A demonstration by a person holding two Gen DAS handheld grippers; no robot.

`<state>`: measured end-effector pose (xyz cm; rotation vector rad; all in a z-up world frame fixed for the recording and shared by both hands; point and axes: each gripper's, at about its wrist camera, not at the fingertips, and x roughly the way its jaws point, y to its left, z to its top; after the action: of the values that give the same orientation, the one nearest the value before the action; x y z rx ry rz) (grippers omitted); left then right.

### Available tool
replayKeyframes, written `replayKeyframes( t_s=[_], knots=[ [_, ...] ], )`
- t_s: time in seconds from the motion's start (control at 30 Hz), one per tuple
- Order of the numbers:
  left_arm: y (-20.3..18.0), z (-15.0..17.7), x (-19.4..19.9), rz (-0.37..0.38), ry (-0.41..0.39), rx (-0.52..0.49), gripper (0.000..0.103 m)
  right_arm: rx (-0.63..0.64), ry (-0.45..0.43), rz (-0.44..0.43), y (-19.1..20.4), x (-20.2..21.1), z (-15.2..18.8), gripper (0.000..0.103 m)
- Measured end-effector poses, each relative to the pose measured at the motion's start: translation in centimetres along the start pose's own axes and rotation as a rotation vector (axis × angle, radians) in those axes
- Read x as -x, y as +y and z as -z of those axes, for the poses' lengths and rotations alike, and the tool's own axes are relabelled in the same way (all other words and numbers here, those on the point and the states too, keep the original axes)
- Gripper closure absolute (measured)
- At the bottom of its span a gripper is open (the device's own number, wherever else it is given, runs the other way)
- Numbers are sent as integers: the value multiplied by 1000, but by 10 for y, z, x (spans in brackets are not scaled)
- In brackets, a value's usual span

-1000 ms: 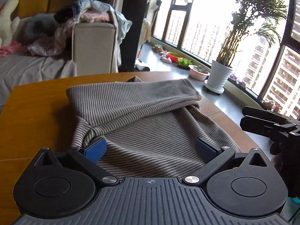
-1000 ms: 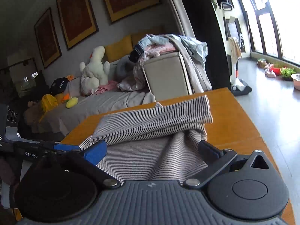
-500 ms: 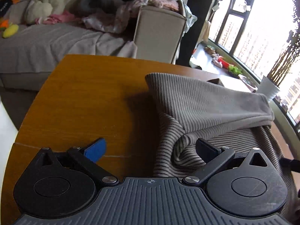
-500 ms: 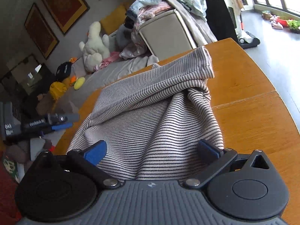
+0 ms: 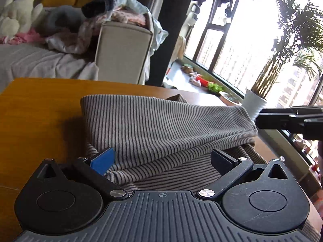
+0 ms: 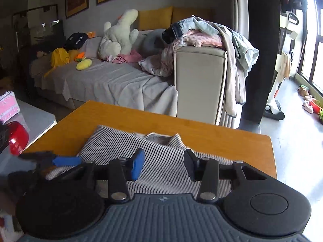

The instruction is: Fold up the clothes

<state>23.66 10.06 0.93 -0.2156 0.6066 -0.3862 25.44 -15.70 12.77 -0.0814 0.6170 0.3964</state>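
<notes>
Striped shirt [image 5: 161, 129] lies folded between the wide-spread left gripper [image 5: 161, 158] fingers and beneath the narrower, empty right gripper [image 6: 164, 164].

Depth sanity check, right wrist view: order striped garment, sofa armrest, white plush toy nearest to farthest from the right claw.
1. Striped garment: on the wooden table, directly under and ahead of the right claw.
2. Sofa armrest: beyond the table's far edge, slightly right, clothes heaped on top.
3. White plush toy: farthest, on the sofa, upper left, near the yellow cushions.
</notes>
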Motion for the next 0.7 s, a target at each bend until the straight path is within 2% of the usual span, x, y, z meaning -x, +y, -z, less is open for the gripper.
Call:
replayKeyframes(
  t_s=[0.1, 0.23, 0.27, 0.33, 0.37, 0.47, 0.6, 0.7],
  knots=[
    [4, -1, 2, 1, -7, 13, 0, -13, 44, 35, -6, -58, -16, 60],
    [5, -1, 3, 11, -13, 25, 0, -82, 162, 72, -18, -128, -16, 60],
    [7, -1, 4, 16, -16, 31, 0, -89, 176, 79, -19, -138, -14, 62],
    [9, 0, 5, 23, -23, 43, 0, -64, 147, 68, -15, -140, -12, 77],
    [10, 0, 5, 26, -28, 50, 0, -73, 153, 53, -13, -138, -12, 94],
    [18, -2, 11, 47, -48, 95, 0, -49, 123, 34, -2, -112, -15, 96],
    [32, -12, 37, 17, -83, 125, 0, -69, 34, -77, 5, -36, -15, 97],
    [41, -25, 65, 2, -104, 127, 0, -50, -11, -134, 16, 27, 1, 97]
  ],
)
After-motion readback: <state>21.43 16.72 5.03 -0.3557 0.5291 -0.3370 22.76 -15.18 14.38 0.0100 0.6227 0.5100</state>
